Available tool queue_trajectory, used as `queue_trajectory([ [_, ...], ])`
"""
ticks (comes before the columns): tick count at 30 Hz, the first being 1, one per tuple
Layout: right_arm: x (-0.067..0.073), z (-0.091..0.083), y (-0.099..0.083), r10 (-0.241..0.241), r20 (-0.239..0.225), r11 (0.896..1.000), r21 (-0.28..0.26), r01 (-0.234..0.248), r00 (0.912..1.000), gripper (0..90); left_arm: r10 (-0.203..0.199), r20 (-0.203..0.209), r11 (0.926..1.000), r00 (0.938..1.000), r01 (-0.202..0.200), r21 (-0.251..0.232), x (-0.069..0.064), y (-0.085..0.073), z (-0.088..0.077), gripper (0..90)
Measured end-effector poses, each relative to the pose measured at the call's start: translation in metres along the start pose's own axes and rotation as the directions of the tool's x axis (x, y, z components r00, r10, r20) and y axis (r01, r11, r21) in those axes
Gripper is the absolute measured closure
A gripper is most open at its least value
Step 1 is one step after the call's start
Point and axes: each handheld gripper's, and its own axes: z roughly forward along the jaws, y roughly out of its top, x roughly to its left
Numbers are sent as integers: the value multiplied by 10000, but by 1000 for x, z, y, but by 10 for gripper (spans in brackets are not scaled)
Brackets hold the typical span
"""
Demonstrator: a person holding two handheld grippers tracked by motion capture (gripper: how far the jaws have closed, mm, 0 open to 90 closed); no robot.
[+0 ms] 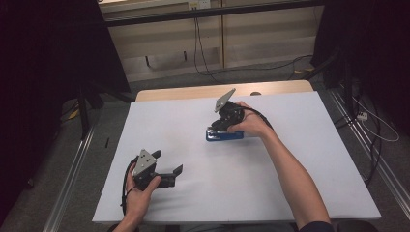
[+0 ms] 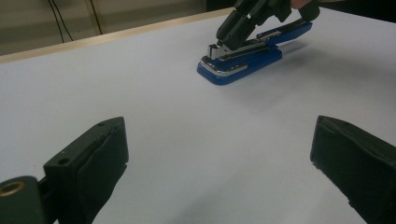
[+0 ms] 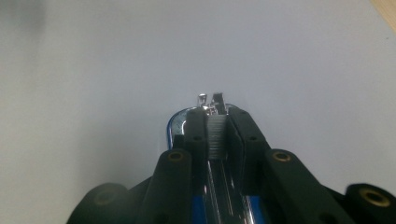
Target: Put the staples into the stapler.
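Table: white sheet over a wooden table, dark curtains either side, cables trailing on the floor behind.
Stapler: one blue stapler lying flat on the sheet, open, its metal staple track exposed, right under the right gripper and well ahead of the left one.
Right gripper: right gripper tilted down over the stapler, jaws pinched on a strip of staples sitting along the track.
Left gripper: left gripper down near the table's front edge, jaws spread wide, nothing between them, just bare sheet.
Risk one: that thin strip could snap or skew in the pinch if it goes in crooked; I'd judge it may then jam the track.
Risk two: nobody is steadying the stapler, so a push from the right gripper may slide it across the smooth sheet.
Count: one stapler, one staple strip, two grippers, one table.
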Motion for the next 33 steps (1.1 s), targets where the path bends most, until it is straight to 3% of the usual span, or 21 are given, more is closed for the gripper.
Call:
queue_trajectory([
  [23,-2,-1,10,-892,-115,9950,432,896,9960,793,-22,-1,10000,10000,22,-8,0,0,0,44],
  [33,-1,-1,11,-1218,-148,9918,377,1223,9924,794,-27,19,10000,10000,27,6,1,0,0,44],
])
